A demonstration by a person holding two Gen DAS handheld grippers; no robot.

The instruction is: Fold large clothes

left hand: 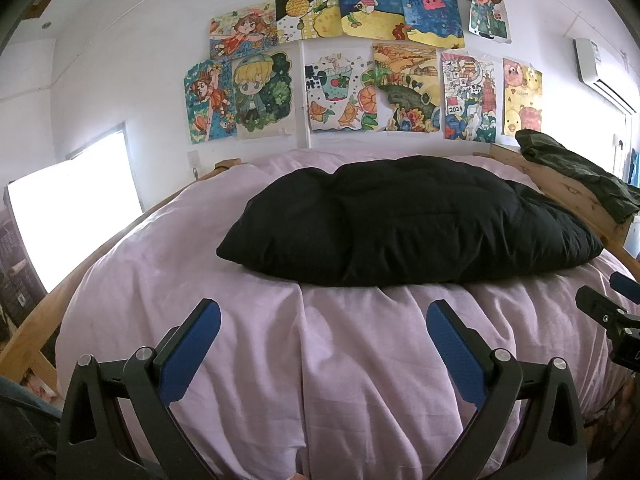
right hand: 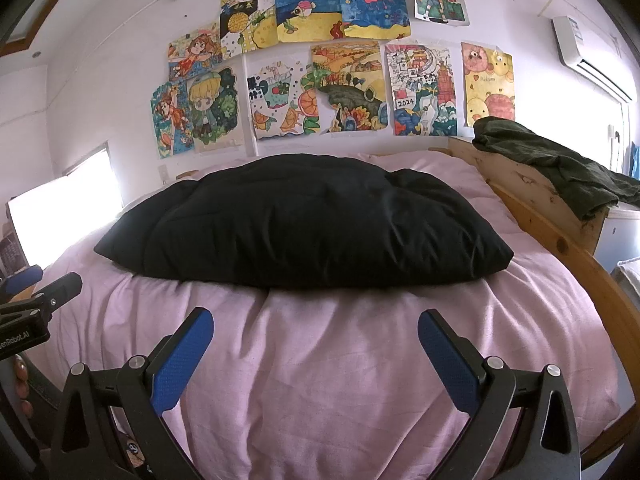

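Observation:
A large black padded garment (left hand: 408, 220) lies in a folded bundle across the middle of a bed with a pink cover (left hand: 360, 360). It also shows in the right wrist view (right hand: 308, 220). My left gripper (left hand: 324, 312) is open and empty, held over the pink cover short of the garment's near edge. My right gripper (right hand: 316, 320) is open and empty too, likewise short of the near edge. The right gripper shows at the right edge of the left wrist view (left hand: 612, 312). The left gripper shows at the left edge of the right wrist view (right hand: 32, 292).
A wooden bed frame (right hand: 560, 240) runs along the right side. A dark green garment (right hand: 560, 160) lies on its headboard corner. Children's drawings (right hand: 320, 60) cover the white wall behind. An air conditioner (right hand: 588, 56) hangs top right. A bright window (left hand: 72, 208) is at left.

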